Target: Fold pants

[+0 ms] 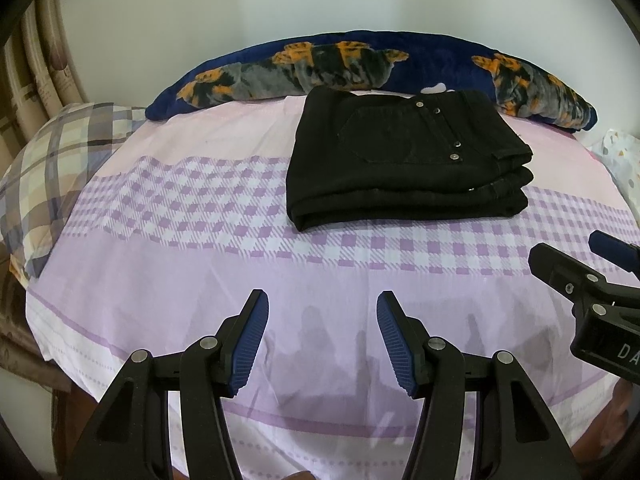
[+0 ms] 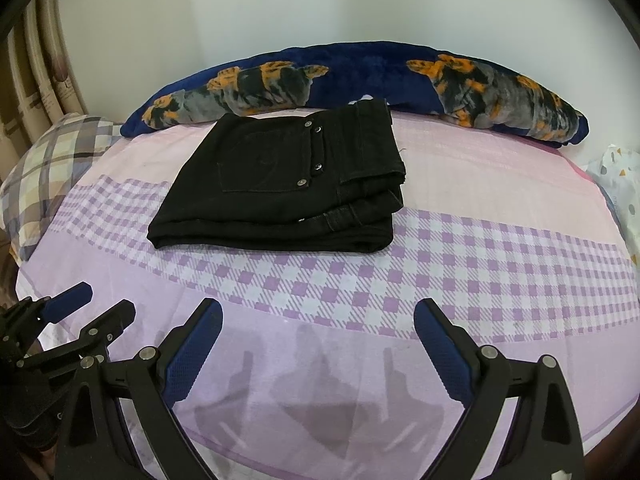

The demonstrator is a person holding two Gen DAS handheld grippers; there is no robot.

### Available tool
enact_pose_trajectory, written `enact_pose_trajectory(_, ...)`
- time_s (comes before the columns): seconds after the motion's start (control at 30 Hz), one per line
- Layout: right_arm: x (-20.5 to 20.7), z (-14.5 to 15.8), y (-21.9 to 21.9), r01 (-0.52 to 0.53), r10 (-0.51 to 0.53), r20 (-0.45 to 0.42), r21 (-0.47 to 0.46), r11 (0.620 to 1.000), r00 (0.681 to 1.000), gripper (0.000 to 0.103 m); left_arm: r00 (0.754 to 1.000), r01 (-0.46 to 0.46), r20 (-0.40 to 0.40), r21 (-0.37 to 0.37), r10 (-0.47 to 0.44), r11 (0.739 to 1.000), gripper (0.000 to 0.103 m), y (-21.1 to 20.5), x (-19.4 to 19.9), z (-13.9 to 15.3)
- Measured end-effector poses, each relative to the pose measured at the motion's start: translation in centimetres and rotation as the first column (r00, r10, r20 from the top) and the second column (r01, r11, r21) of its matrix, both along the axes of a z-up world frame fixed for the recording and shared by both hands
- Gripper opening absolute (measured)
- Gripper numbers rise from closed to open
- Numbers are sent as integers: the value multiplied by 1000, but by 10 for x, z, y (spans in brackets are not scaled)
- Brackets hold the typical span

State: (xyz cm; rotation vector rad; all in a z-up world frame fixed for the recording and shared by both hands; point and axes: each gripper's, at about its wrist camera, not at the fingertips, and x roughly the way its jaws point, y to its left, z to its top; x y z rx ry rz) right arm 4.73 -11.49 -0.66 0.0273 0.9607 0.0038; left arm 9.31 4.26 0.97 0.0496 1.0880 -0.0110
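Both hand-held grippers, left (image 1: 322, 340) and right (image 2: 318, 350), hang open and empty over the bed (image 1: 160, 288) while the black pants (image 1: 404, 160) sit folded near the blue pillow (image 1: 360, 60), probably thick, floppy denim best grabbed by the stacked edges.

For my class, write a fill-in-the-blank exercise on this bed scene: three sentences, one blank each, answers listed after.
1. The pants lying on the bedsheet are ____ in colour.
2. The pants are already ____ into a compact stack.
3. The left gripper and the right gripper both hold ____ between their fingers.

Missing words: black; folded; nothing
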Motion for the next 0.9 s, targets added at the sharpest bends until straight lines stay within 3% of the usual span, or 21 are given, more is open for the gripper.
enact_pose_trajectory(0.9, 2, -7, -3, 1, -1, -13, -5, 1000, 1000, 95, 1000, 9, 17, -10, -9, 1000, 57, -2, 0, 3)
